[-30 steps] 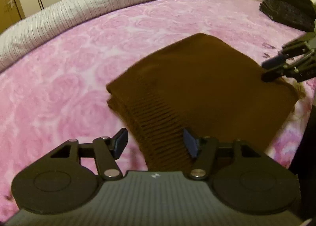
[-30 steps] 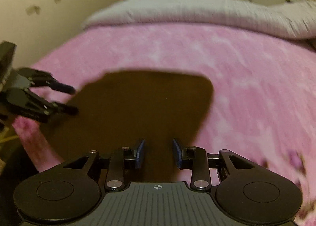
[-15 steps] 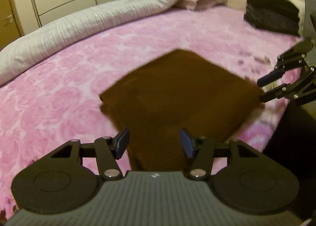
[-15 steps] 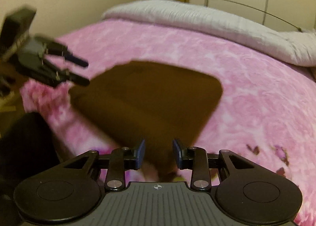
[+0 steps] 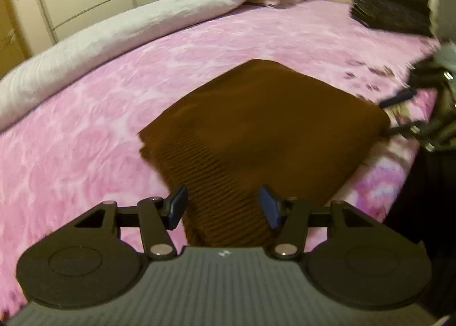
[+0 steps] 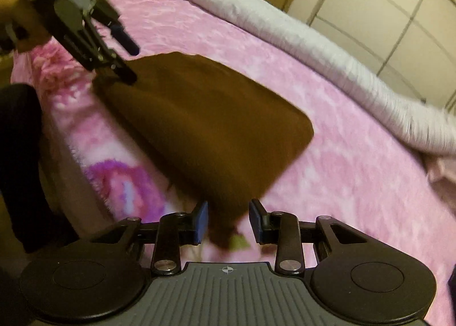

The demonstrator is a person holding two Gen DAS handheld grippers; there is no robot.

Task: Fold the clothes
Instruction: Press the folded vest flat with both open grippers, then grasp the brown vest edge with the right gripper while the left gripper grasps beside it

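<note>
- Left wrist view shows the bed (image 5: pixel 85 138) under a pink rose-patterned blanket, with a rolled grey duvet (image 5: pixel 119 30) along its far side and a dark folded stack (image 5: pixel 393 10) well apart near the far corner.
- On that blanket lies the brown knit sweater (image 5: pixel 265 126), folded into a thick square close to the bed's near edge; its ribbed hem points toward the left hand-held gripper (image 5: pixel 223 206).
- The left hand-held gripper is spread open and grips nothing; the ribbed hem sits between its blue pads (image 5: pixel 176 206), though I cannot tell whether they touch the cloth.
- In the right wrist view the right hand-held gripper (image 6: pixel 228 222) is likewise open and empty, with the sweater's near corner between its fingers at the bed's edge.
- Risk, as I judge it: closing on only the top layers would peel the fold apart when lifted.
- A second risk: uneven pulls from the two sides could drag the bundle off the bed's edge, since it lies so near it.
</note>
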